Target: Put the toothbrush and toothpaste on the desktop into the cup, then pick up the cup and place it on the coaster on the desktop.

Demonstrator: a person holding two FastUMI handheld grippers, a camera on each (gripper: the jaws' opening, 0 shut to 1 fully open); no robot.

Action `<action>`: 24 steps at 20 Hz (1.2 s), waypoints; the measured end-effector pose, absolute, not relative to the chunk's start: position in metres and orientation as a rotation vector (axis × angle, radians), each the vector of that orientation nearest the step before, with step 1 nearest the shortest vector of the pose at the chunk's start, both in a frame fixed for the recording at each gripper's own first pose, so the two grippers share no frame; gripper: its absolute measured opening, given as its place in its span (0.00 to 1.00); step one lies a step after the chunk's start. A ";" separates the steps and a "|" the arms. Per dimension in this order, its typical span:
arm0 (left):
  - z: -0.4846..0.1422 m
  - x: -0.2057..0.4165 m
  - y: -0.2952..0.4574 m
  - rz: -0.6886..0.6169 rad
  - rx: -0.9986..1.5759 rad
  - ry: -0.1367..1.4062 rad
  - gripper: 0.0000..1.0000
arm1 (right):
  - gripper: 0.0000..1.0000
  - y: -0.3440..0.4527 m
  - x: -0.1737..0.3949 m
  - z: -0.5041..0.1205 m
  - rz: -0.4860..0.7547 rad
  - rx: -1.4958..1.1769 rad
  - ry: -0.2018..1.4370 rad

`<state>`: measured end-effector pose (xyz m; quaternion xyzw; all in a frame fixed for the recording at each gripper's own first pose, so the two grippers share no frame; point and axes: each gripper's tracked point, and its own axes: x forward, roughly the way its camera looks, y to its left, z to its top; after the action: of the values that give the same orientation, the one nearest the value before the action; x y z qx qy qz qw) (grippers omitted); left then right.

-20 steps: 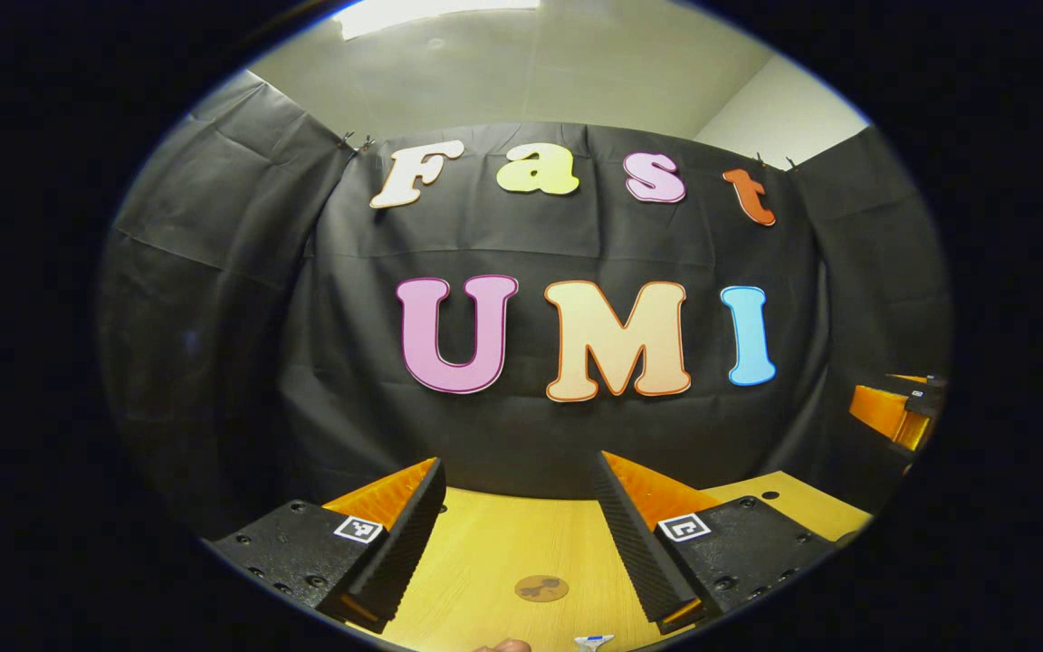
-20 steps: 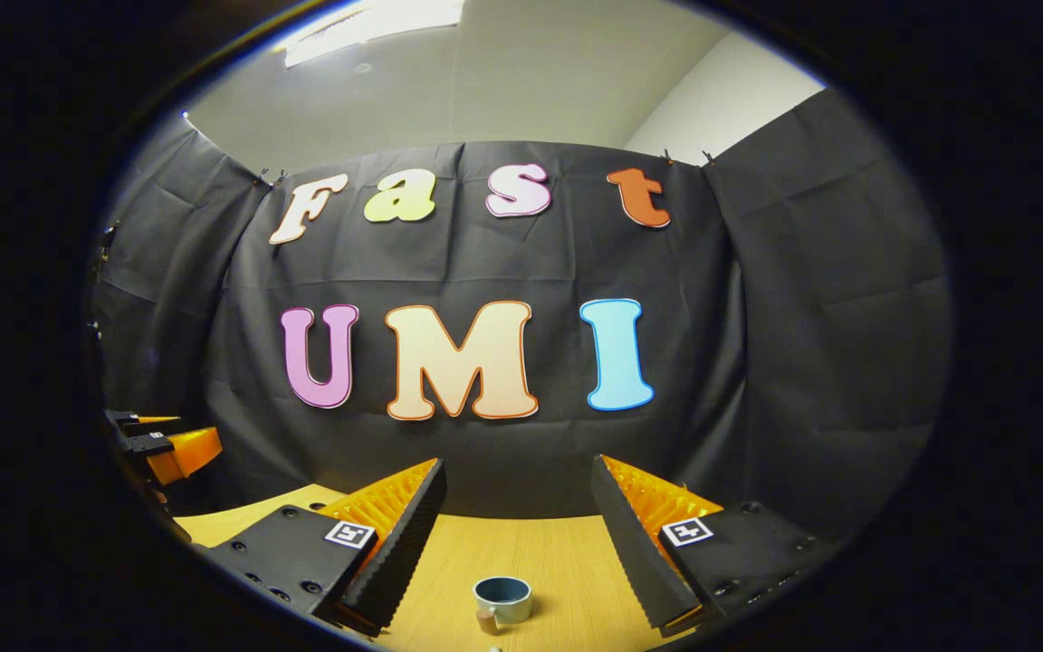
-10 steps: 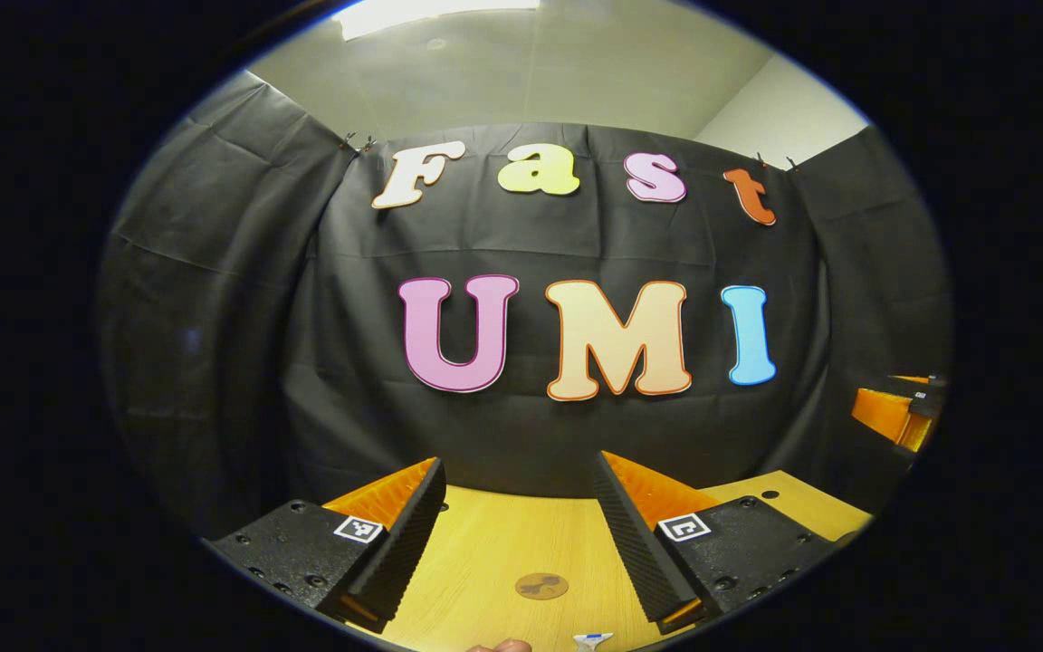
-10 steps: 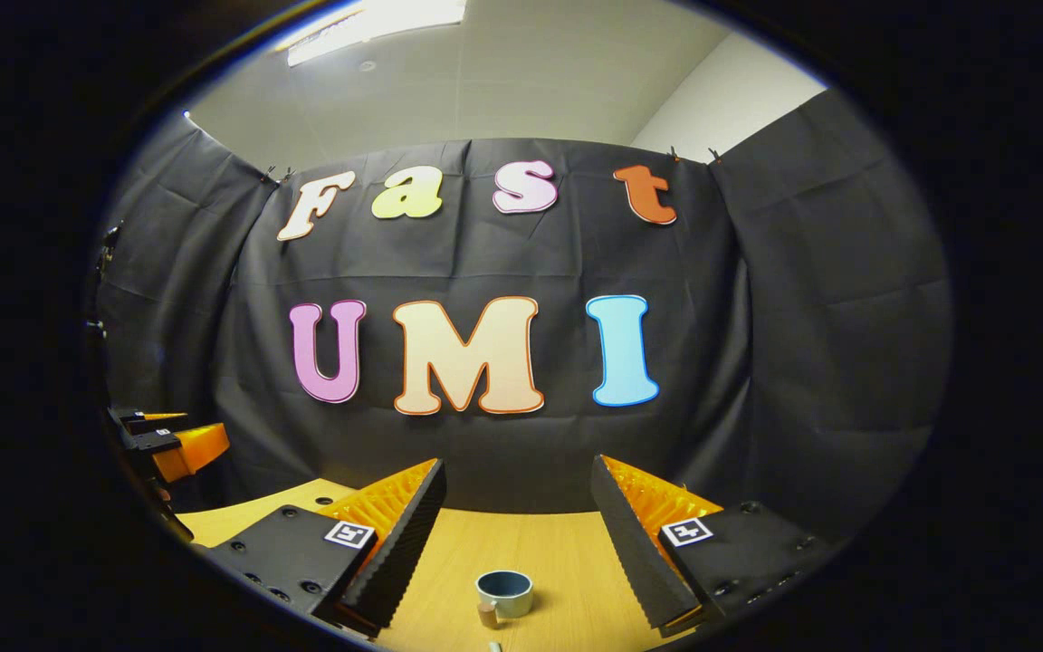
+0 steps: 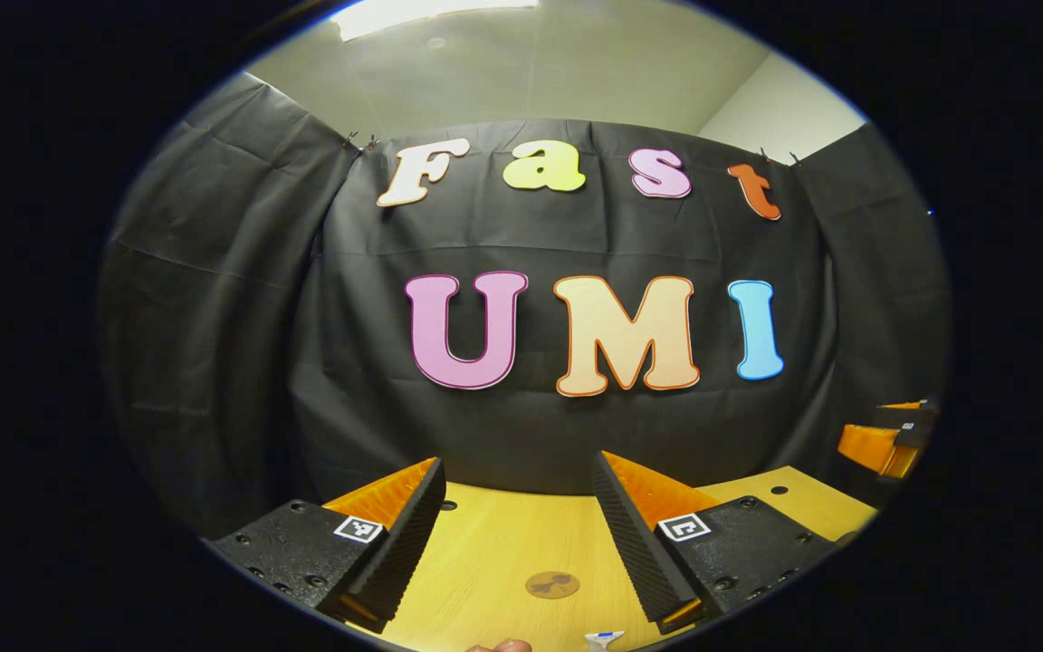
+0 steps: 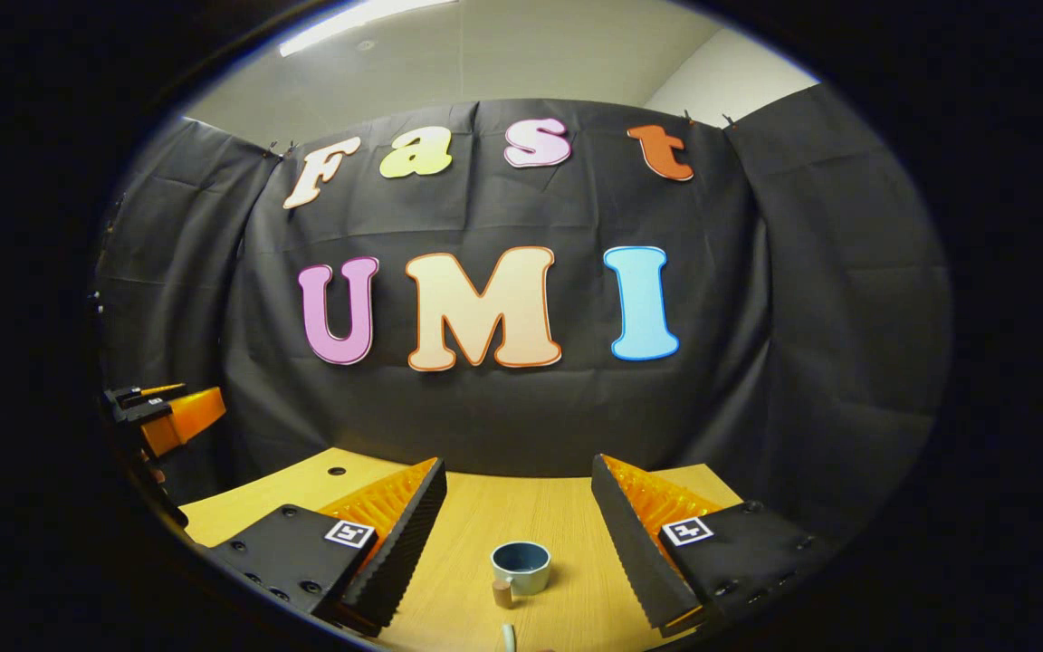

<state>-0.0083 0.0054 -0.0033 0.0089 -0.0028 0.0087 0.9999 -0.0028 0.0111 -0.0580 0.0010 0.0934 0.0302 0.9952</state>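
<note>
Between right gripper [image 6: 518,493] jaws — cup [image 6: 521,568] on desktop [image 6: 558,525], unobstructed.

You have one cup [image 6: 521,568] on the surface [image 6: 558,525], blue with a brown handle, and one round brown coaster [image 5: 552,584]. At the near edge of the left gripper view there is one small white and blue tip [image 5: 604,638]; what it belongs to cannot be told. One pale end [image 6: 508,636] shows near the cup, too cut off to name. You hold two grippers, the left gripper [image 5: 516,534] and the right gripper [image 6: 516,534], each with two fingers spread apart.
</note>
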 end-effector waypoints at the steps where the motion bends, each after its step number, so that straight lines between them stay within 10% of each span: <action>1: -0.003 -0.007 0.006 0.018 0.020 -0.005 0.94 | 1.00 0.012 -0.002 -0.065 0.067 -0.007 0.204; 24: -0.031 -0.004 0.021 0.073 0.027 0.058 0.94 | 1.00 0.009 -0.040 -0.286 0.184 -0.218 0.946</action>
<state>-0.0036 0.0210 -0.0315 0.0137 0.0288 0.0363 0.9988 -0.0400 0.0087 -0.2858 -0.1047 0.4542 0.0882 0.8803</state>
